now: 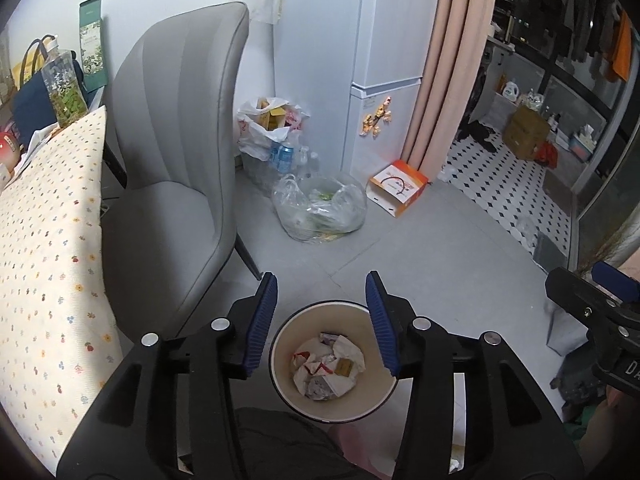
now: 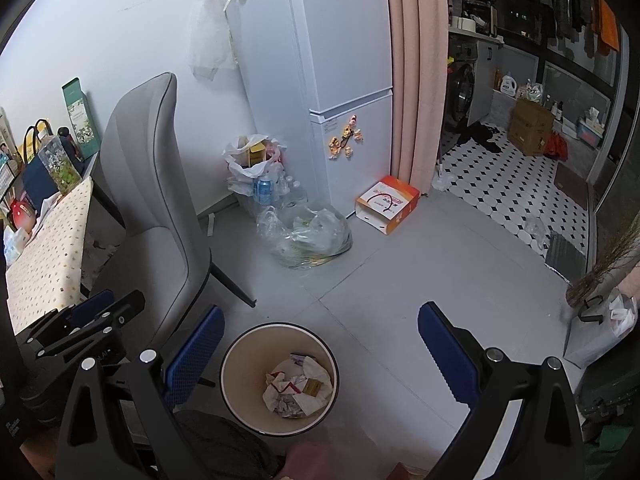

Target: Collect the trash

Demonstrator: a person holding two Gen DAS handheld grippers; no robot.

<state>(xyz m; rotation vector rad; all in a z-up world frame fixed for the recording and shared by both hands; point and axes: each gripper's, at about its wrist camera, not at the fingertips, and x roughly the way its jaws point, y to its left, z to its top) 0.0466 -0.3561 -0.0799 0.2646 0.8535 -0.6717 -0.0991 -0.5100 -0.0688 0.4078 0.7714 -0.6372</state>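
Observation:
A round cream trash bin (image 1: 382, 394) (image 2: 236, 364) stands on the grey floor, holding crumpled paper trash (image 1: 328, 366) (image 2: 298, 386). My left gripper (image 1: 323, 322) is open and empty, hovering above the bin, its blue pads either side of the rim. My right gripper (image 2: 320, 354) is open wide and empty, above the floor just right of the bin. The right gripper shows at the edge of the left wrist view (image 1: 600, 304); the left gripper shows at the lower left of the right wrist view (image 2: 84, 320).
A grey chair (image 1: 176, 168) (image 2: 152, 208) stands left of the bin, beside a table with a floral cloth (image 1: 48, 256). Clear plastic bags of bottles (image 1: 320, 208) (image 2: 308, 236) and an orange-white box (image 1: 398, 188) (image 2: 386, 202) lie by the white fridge (image 1: 384, 60). A paper bag (image 2: 600, 332) sits right.

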